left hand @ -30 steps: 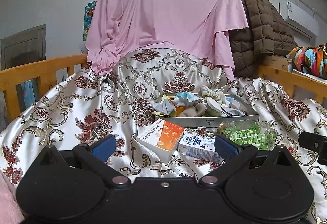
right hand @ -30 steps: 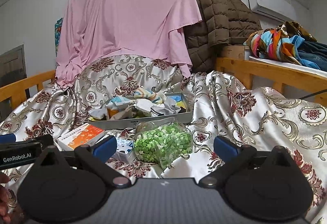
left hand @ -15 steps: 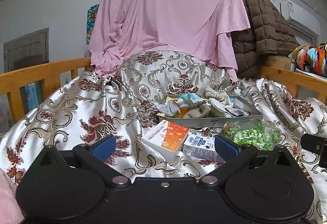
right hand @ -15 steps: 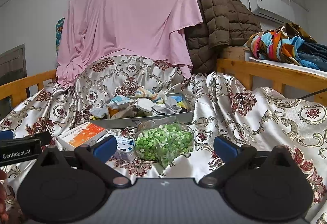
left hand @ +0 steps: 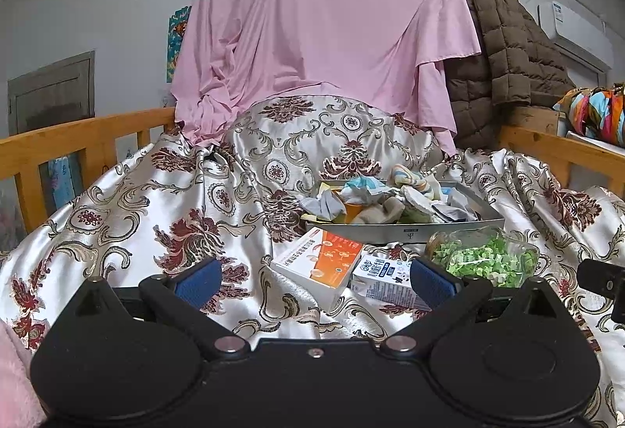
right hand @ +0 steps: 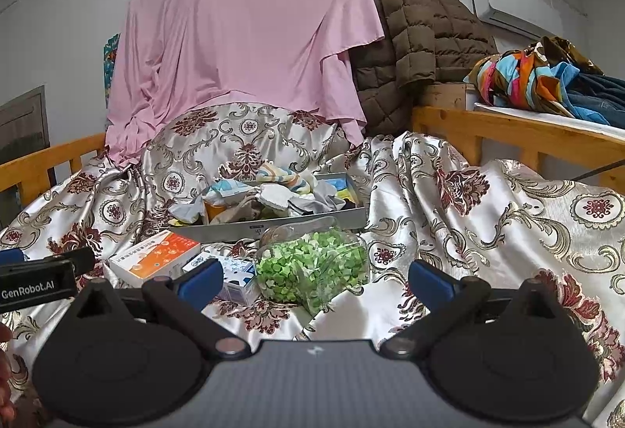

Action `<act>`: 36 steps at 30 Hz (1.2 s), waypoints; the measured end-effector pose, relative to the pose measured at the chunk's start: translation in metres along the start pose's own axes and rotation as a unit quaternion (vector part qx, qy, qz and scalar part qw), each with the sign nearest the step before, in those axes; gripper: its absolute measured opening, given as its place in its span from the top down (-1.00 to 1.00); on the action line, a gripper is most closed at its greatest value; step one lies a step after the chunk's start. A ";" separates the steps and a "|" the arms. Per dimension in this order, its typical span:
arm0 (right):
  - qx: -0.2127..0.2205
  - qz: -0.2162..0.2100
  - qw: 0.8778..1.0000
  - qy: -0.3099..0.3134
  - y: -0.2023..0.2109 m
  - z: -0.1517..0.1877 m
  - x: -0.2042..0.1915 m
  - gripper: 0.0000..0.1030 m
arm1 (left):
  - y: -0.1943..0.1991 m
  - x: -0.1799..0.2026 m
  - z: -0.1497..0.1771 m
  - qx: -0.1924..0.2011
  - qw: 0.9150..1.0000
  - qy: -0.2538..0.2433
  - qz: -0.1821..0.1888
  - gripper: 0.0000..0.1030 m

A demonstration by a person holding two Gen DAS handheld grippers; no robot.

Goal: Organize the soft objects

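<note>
A grey tray (left hand: 406, 230) (right hand: 273, 223) on the bed holds a heap of socks and small cloths (left hand: 386, 195) (right hand: 269, 193). In front of it lie an orange-and-white box (left hand: 316, 266) (right hand: 156, 258), a small blue-and-white carton (left hand: 384, 279) (right hand: 234, 277) and a clear bag of green pieces (left hand: 484, 258) (right hand: 312, 270). My left gripper (left hand: 314, 277) is open and empty, low over the bedspread before the boxes. My right gripper (right hand: 314, 281) is open and empty, just before the green bag.
The bed has a shiny floral bedspread (left hand: 156, 217) and wooden rails (left hand: 78, 139) (right hand: 527, 131). A pink sheet (left hand: 320, 37) and a brown quilted jacket (right hand: 422, 49) hang behind. Colourful clothes (right hand: 547, 80) lie on a ledge at the right.
Both views have shifted slightly, with the tray and boxes sitting a little lower and nearer. Both grippers stay open and empty.
</note>
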State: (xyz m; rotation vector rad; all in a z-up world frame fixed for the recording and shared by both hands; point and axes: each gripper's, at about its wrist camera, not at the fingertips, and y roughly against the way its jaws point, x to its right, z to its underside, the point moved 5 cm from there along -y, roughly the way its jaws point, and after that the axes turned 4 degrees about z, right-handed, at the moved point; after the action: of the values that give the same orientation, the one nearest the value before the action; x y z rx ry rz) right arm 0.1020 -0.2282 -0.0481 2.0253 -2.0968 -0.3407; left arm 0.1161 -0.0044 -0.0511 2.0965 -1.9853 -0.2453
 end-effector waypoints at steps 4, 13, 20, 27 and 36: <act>-0.001 0.000 1.000 0.001 0.000 0.001 -0.001 -1.00 | 0.000 0.000 0.000 0.000 1.000 0.000 0.000 -0.99; -0.005 0.000 1.000 0.006 -0.002 0.004 -0.003 -1.00 | 0.000 -0.001 0.000 0.000 1.000 0.000 0.000 -0.99; -0.008 0.000 1.000 0.005 -0.003 0.004 -0.003 -1.00 | 0.000 -0.001 0.000 0.000 1.000 0.000 0.000 -0.99; -0.010 0.000 1.000 0.005 -0.004 0.005 -0.002 -1.00 | 0.000 -0.001 0.000 0.000 1.000 0.000 0.000 -0.99; -0.011 0.000 1.000 0.005 -0.005 0.005 -0.002 -1.00 | -0.001 -0.001 0.000 0.000 1.000 0.000 0.000 -0.99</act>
State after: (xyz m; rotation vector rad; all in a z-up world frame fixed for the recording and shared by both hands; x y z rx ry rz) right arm 0.1047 -0.2266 -0.0546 2.0104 -2.0782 -0.3504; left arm 0.1166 -0.0030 -0.0511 2.0968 -1.9851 -0.2446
